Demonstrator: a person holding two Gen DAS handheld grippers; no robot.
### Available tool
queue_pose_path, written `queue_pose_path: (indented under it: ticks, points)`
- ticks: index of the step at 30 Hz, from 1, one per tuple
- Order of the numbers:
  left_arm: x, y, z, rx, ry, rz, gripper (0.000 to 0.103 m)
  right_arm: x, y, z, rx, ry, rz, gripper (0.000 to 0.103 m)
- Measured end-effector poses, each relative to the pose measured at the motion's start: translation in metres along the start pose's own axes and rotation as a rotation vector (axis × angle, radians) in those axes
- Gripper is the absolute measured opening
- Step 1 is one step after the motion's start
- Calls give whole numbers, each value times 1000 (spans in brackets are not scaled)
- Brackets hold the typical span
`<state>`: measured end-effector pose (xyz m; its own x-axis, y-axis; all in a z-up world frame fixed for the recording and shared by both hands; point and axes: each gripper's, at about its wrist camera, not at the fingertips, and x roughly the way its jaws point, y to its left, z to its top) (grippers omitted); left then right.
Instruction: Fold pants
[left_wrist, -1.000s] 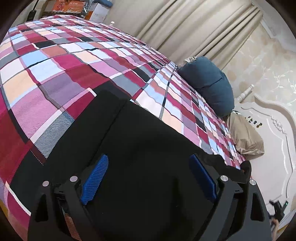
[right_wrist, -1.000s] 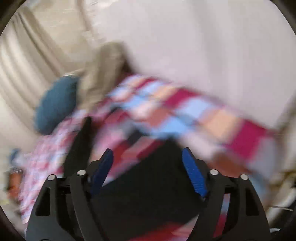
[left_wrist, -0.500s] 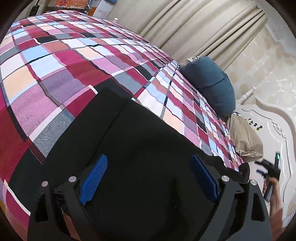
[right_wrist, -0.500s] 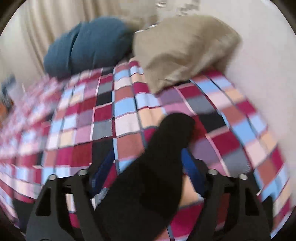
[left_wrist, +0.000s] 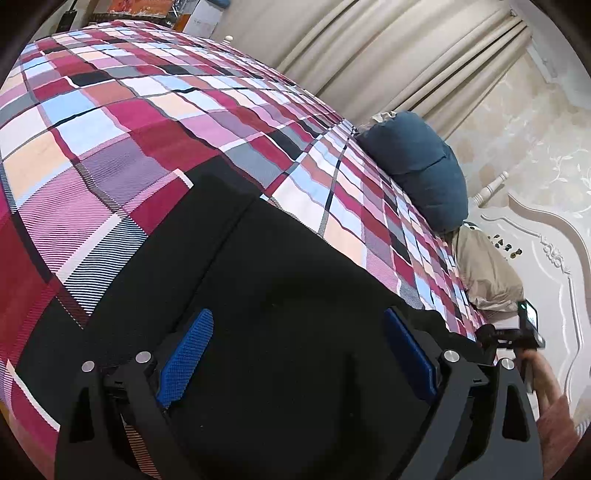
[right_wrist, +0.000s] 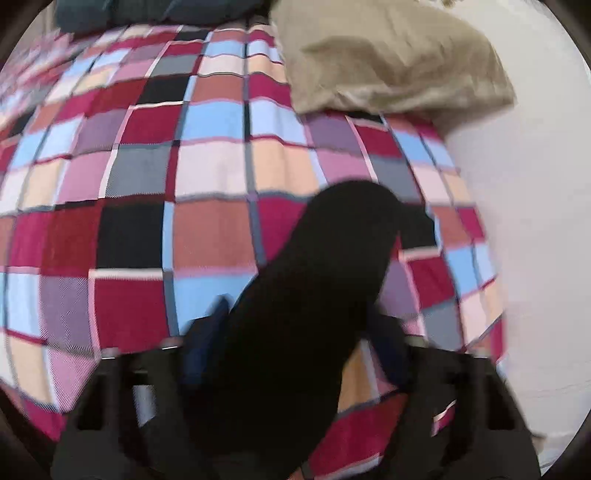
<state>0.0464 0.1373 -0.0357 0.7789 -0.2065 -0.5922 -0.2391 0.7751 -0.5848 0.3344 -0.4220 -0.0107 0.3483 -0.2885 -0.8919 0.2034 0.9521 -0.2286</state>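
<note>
Black pants (left_wrist: 280, 295) lie flat on a plaid bedspread (left_wrist: 122, 122). My left gripper (left_wrist: 295, 350) is open just above them, blue pads wide apart over the cloth. In the right wrist view a bunched end of the pants (right_wrist: 314, 288) stands up between the pads of my right gripper (right_wrist: 295, 332). That view is blurred and the pads sit close against the cloth. The right gripper also shows in the left wrist view (left_wrist: 517, 336) at the far right edge, held by a hand.
A blue pillow (left_wrist: 417, 166) and a beige pillow (left_wrist: 484, 273) lie at the head of the bed, by a white headboard (left_wrist: 546, 258). Beige curtains (left_wrist: 388, 62) hang behind. The beige pillow (right_wrist: 388, 59) lies just ahead of the right gripper.
My right gripper swung from the bed's edge toward the pillows and closed in on a fold of the pants, which now rises between its pads. The left gripper stayed open over the pants.
</note>
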Motion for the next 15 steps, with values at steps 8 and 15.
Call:
queue_pose_path:
  ticks: [8,15]
  points:
    - [0,1,1,-6,-2,1,92,-25,-128,-101,336,-139,193,21]
    - [2,2,2,16,-5,22,92,-8,-232,-200,723,-197,330,71]
